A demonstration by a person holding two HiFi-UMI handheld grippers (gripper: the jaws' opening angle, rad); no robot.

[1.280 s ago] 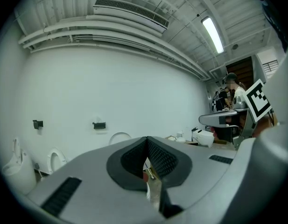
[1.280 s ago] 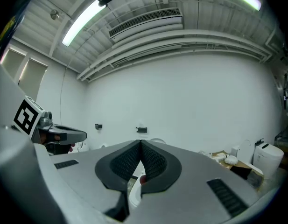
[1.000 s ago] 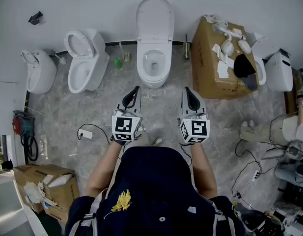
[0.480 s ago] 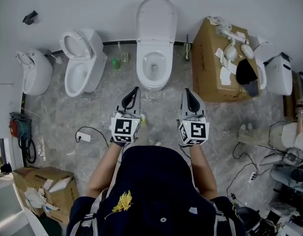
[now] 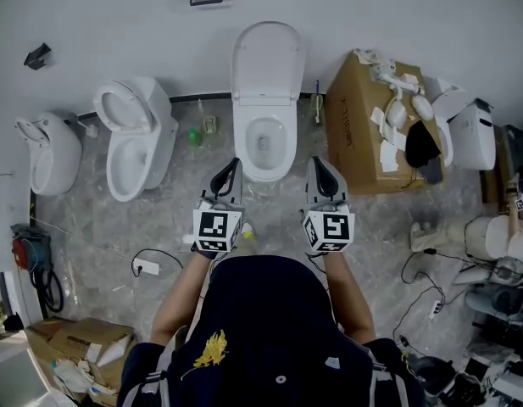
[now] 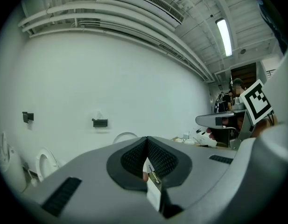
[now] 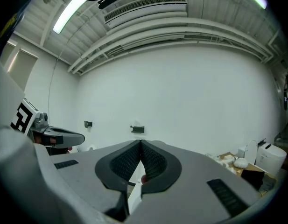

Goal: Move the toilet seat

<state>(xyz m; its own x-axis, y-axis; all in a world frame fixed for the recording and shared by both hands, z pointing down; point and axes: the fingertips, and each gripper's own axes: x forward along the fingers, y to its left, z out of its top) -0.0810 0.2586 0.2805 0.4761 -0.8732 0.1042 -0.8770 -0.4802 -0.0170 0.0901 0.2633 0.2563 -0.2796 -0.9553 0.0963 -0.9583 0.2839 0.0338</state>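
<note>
A white toilet [image 5: 266, 151] stands against the back wall in the head view, its seat and lid [image 5: 267, 55] raised upright and the bowl open. My left gripper [image 5: 233, 167] is held just in front of the bowl on its left side, jaws shut and empty. My right gripper [image 5: 317, 165] hangs level with it on the bowl's right side, also shut with nothing in it. In the left gripper view the shut jaw tips [image 6: 147, 139] point at the white wall, and the top of the raised lid [image 6: 125, 135] peeks over them. The right gripper view shows its tips [image 7: 140, 141] closed.
A second toilet [image 5: 134, 134] with its seat up stands to the left, a wall-hung fixture [image 5: 45, 149] beyond it. A cardboard box [image 5: 371, 125] with white parts sits right of the toilet. Cables and a plug [image 5: 147, 266] lie on the marble floor. More boxes [image 5: 66, 354] are at lower left.
The person has stepped forward: both grippers have closed in on the middle toilet and now flank its front rim. Jaws stayed shut.
</note>
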